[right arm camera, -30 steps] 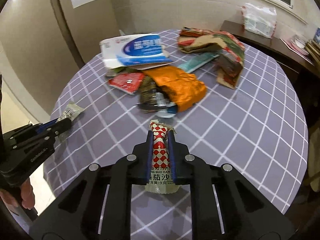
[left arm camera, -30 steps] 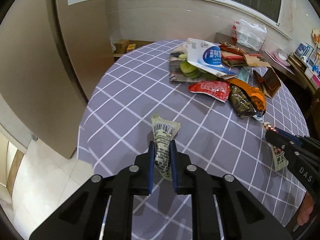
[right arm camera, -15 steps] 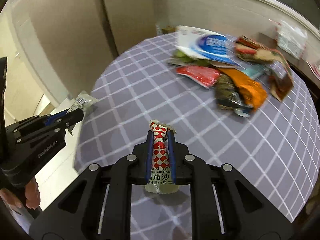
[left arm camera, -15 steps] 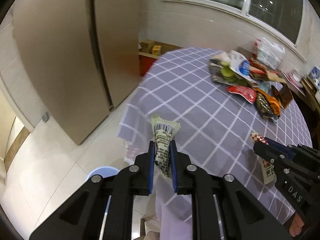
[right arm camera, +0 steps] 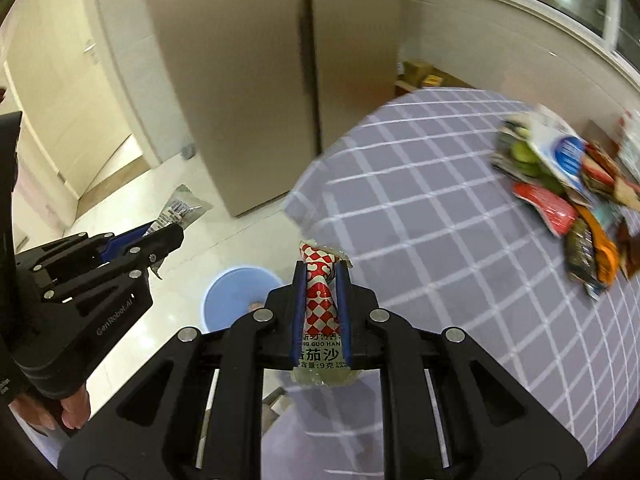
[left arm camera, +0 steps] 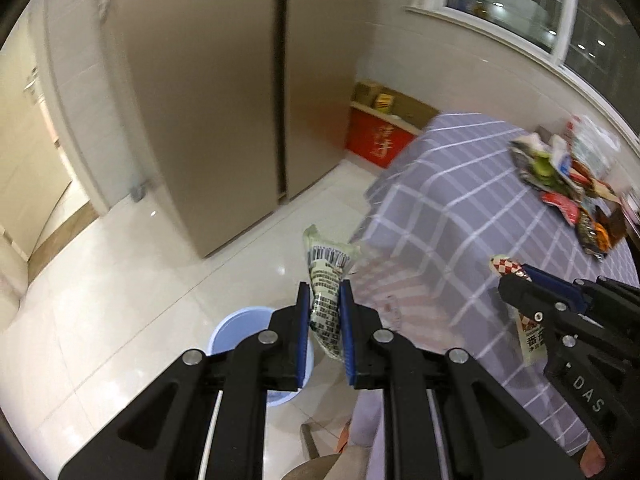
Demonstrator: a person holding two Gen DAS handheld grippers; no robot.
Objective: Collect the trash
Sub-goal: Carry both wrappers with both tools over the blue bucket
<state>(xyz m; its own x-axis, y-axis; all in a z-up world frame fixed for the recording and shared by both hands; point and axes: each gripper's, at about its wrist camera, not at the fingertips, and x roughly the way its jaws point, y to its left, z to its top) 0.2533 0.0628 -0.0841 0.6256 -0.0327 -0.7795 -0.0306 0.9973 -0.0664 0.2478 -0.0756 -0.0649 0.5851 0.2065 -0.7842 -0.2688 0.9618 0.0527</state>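
Black left gripper, blue pads, silver screws, right gripper alike, lettering perhaps "DAS"

Tall beige fridge, red box by wall, window

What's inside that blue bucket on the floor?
The blue bucket looks mostly bare inside in the right view, with a small pinkish smudge near its inner wall, too blurred to identify. The tongs and their red checkered packet hide its right side.
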